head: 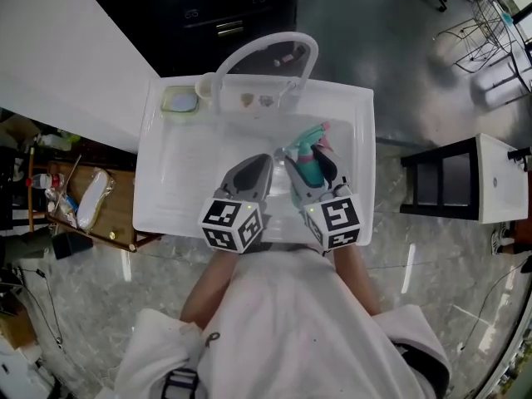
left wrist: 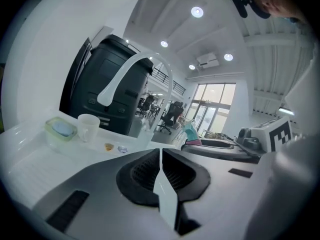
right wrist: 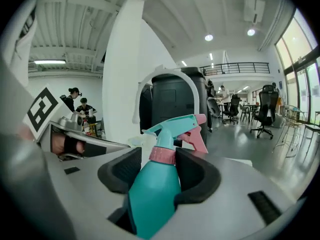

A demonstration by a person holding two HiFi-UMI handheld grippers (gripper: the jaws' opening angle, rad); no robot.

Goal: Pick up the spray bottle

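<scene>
- The teal spray bottle [right wrist: 152, 191], with its pink collar and pink trigger, is sitting between the two dark pads of the right gripper [right wrist: 161, 166].
- The jaws are pressing on the bottle's shoulder from both sides, and the spray head is sticking out beyond them.
- In the head view, the spray bottle [head: 308, 150] is lying over the right half of the white sink [head: 162, 210], pointing away from the person.
- The right gripper [head: 311, 173] is reaching in from the near edge of the sink, its marker cube closest to the person.
- Whether the bottle is touching the sink floor cannot be told.
- The left gripper [head: 252, 179] is hovering just beside the right one, over the middle of the sink.
- In its own view, the left gripper [left wrist: 160, 156] is showing its jaws closed together with nothing between them.
- A white arched faucet [head: 259, 48] is curving over the far rim of the sink.
- On the far ledge, a green soap dish [head: 179, 100] is sitting at the left, with a white cup [head: 204, 84] just beside it.
- A white counter [head: 58, 48] is running along the left of the sink.
</scene>
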